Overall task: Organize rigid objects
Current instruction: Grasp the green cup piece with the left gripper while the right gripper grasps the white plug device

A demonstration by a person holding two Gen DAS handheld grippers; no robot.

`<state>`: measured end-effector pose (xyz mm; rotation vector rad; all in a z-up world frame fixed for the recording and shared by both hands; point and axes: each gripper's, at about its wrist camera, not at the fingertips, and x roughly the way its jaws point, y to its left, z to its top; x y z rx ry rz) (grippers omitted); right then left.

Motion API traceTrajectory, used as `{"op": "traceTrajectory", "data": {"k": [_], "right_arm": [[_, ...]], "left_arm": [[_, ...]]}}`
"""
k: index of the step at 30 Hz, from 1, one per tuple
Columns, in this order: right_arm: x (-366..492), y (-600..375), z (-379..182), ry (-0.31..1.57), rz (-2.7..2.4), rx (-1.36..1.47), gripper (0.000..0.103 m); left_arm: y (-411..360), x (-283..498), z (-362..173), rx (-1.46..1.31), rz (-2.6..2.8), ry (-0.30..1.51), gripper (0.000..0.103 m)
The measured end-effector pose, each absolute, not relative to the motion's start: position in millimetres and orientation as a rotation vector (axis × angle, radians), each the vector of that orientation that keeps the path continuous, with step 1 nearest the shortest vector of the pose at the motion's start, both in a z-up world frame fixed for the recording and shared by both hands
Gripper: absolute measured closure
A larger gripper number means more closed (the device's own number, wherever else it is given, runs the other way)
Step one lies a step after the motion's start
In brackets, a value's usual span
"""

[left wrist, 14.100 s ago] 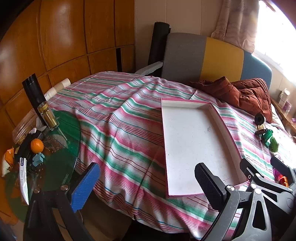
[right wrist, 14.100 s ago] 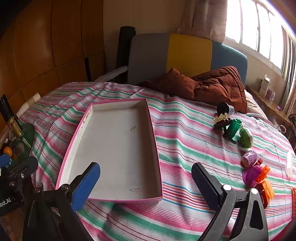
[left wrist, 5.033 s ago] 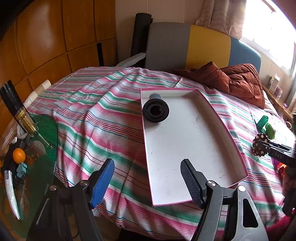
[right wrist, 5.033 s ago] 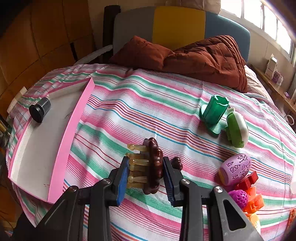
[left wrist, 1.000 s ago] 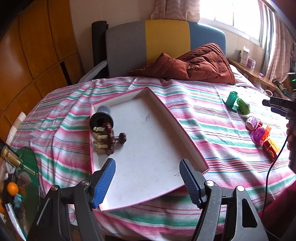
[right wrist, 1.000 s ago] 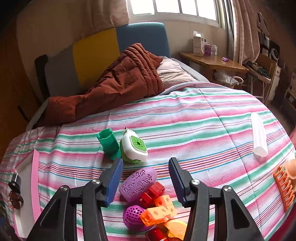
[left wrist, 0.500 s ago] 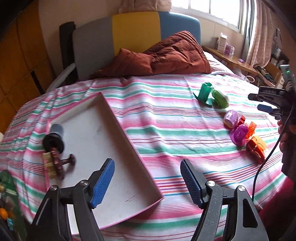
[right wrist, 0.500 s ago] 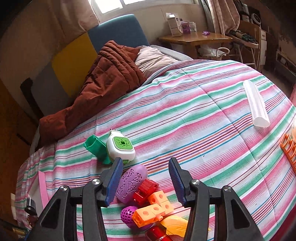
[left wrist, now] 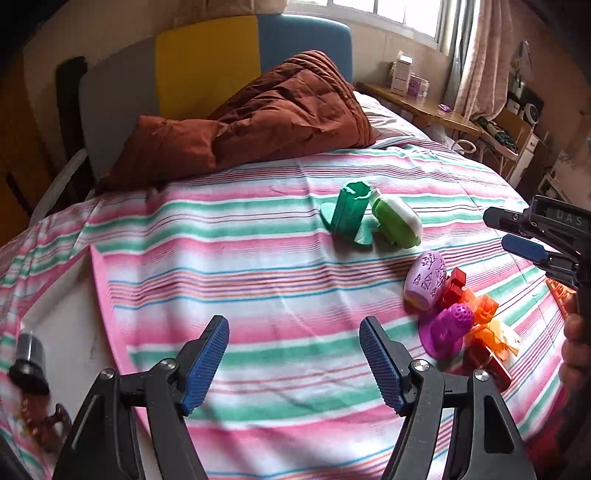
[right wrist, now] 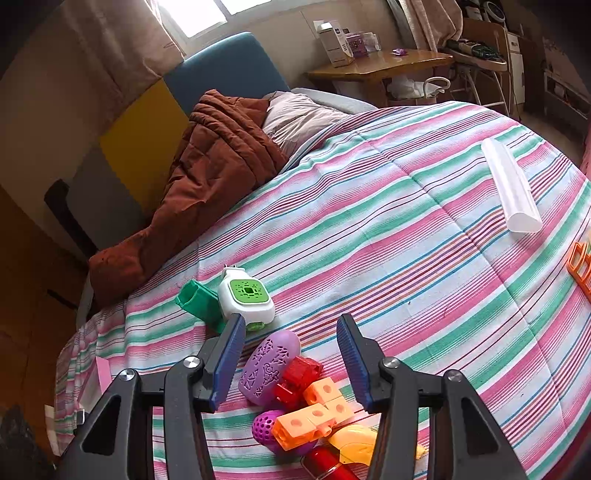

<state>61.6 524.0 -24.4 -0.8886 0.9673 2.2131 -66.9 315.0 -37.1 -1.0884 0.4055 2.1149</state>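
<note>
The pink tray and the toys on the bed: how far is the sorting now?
Done: a black cap and a brown comb lie in the pink tray. In hand: nothing; both the left gripper and the right gripper are open, the right over the purple egg. Left: green holder, green-white device, toy blocks, white tube.

Beyond the jaws, a striped bedspread (left wrist: 258,266) was spread over the bed, with a rust-brown quilt (left wrist: 258,110) heaped against a grey, yellow and blue headboard (left wrist: 207,62). A wooden side table (right wrist: 380,66) (cluttered) was lit by curtained windows (left wrist: 388,11) farther back.
</note>
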Motion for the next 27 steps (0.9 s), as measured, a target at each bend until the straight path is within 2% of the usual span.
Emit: {"op": "traceTrajectory", "data": {"k": [18, 20, 21, 27], "right_arm": [[59, 528, -34, 1.086, 2.217, -0.918, 0.051], [58, 529, -34, 1.082, 2.212, -0.922, 0.051], [58, 529, -34, 1.08, 2.211, -0.924, 0.051], [55, 528, -35, 1.05, 2.214, -0.937, 0.051]], "left_arm": [[446, -128, -60, -0.962, 2.056, 0.474, 0.029], [451, -138, -68, -0.988, 2.052, 0.457, 0.04], [451, -142, -73, -1.021, 2.024, 0.433, 0.067], [425, -137, -74, -1.064, 2.002, 0.348, 0.067]]}}
